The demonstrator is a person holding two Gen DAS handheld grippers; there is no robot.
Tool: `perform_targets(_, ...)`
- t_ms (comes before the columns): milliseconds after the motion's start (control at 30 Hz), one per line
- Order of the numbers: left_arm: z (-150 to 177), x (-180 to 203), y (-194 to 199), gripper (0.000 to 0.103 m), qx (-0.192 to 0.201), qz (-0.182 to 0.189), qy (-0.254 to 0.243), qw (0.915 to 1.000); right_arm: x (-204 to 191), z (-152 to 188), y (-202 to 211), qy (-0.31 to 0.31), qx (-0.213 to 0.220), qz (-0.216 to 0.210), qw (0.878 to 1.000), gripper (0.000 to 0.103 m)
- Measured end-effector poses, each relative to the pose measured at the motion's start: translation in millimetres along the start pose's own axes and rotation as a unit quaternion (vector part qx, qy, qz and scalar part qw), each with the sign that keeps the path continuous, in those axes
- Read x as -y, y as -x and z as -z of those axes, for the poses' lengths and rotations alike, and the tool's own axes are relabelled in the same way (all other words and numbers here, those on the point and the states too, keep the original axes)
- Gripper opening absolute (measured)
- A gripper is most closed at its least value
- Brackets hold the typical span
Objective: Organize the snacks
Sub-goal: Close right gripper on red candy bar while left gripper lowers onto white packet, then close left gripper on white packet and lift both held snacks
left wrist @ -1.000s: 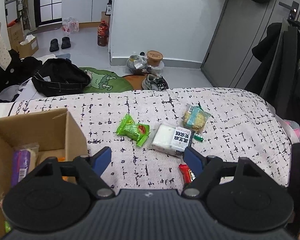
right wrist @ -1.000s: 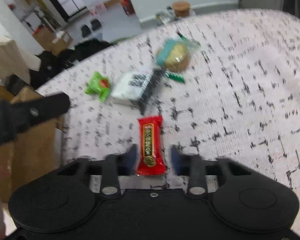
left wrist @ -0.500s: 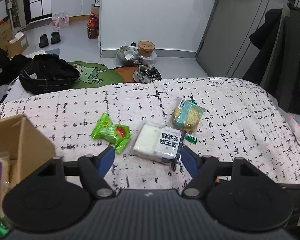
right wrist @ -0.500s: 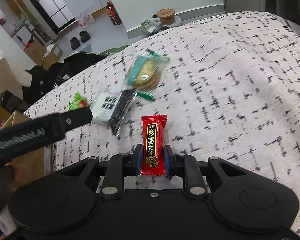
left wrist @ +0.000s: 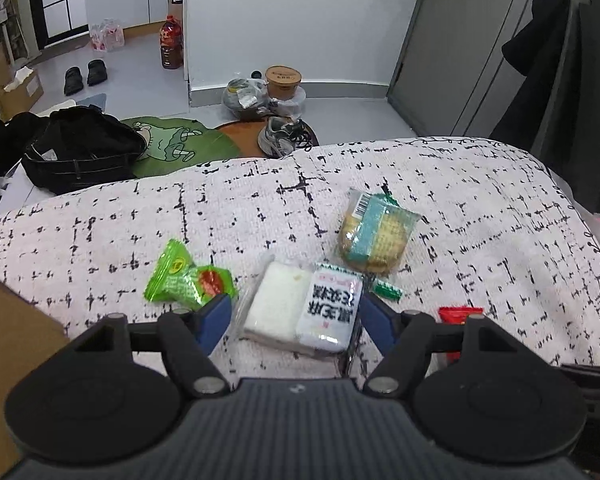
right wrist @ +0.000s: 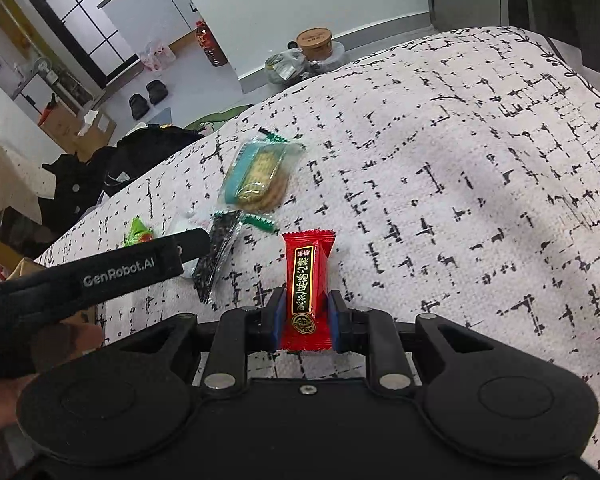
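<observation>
My right gripper (right wrist: 305,314) is shut on a red candy bar (right wrist: 307,280) and holds it just above the patterned cloth. The bar's tip shows in the left wrist view (left wrist: 458,314). My left gripper (left wrist: 295,314) is open, its fingers on either side of a white and black snack pack (left wrist: 300,306) lying on the cloth. A green packet (left wrist: 188,280) lies left of it and a teal biscuit pack (left wrist: 376,234) behind it. In the right wrist view the left gripper (right wrist: 100,270) reaches in from the left, and the biscuit pack (right wrist: 256,178) lies beyond.
A cardboard box (left wrist: 8,344) stands at the cloth's left edge. The patterned cloth (right wrist: 460,160) covers a raised surface that drops off at the far edge. On the floor beyond lie a black bag (left wrist: 80,148), shoes and bottles.
My right gripper closed on the red candy bar and lifted it slightly. My left gripper moved right, away from the box, until its open fingers straddle the white and black pack.
</observation>
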State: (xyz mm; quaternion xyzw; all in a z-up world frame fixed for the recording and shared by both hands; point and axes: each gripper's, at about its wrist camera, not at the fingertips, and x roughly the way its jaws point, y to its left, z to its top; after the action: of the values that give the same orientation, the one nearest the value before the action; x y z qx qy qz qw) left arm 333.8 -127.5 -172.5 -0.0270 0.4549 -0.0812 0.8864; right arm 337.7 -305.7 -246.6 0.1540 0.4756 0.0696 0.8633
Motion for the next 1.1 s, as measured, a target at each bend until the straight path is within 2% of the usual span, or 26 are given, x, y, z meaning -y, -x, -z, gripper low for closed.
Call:
perform_targets(233, -3, 7, -15, 0.071, -0.002, 0.012, -0.01, 0.9999, 7, -2, -2, -0.01, -0.003, -0.002, 1.0, 0.022)
perform_targets(367, -2, 2, -21, 0.07, -0.013, 0.026, 0.013, 0.9995, 9, -1, -3, -0.014, -0.004, -0.003, 1.0, 0.022)
perform_targets(567, -1, 7, -29, 0.073, -0.008, 0.02, -0.015, 0.9997, 11, 0, -6, -0.022, -0.007, -0.007, 1.0, 0.022)
perform_targets(700, -1, 5, -37, 0.074, -0.028, 0.014, -0.005, 0.9995, 9, 2, -3, -0.021, -0.005, -0.011, 1.0, 0.022)
perform_targets(767, 1, 7, -38, 0.074, -0.026, 0.007, -0.005, 0.9996, 10, 2, -1, -0.022, -0.003, -0.01, 1.0, 0.022)
perform_targets(833, 2, 9, -37, 0.071, -0.024, 0.003, -0.011, 0.9996, 11, 1, 1, -0.024, 0.0, -0.008, 1.0, 0.022)
perform_targets(900, 3, 8, -34, 0.062, -0.024, 0.0, -0.004, 0.9997, 11, 1, 3, -0.024, 0.003, -0.005, 1.0, 0.022)
perform_targets(1100, 9, 10, -21, 0.057, -0.027, 0.002, -0.006, 0.9996, 9, 1, 13, -0.024, 0.016, -0.003, 1.0, 0.022)
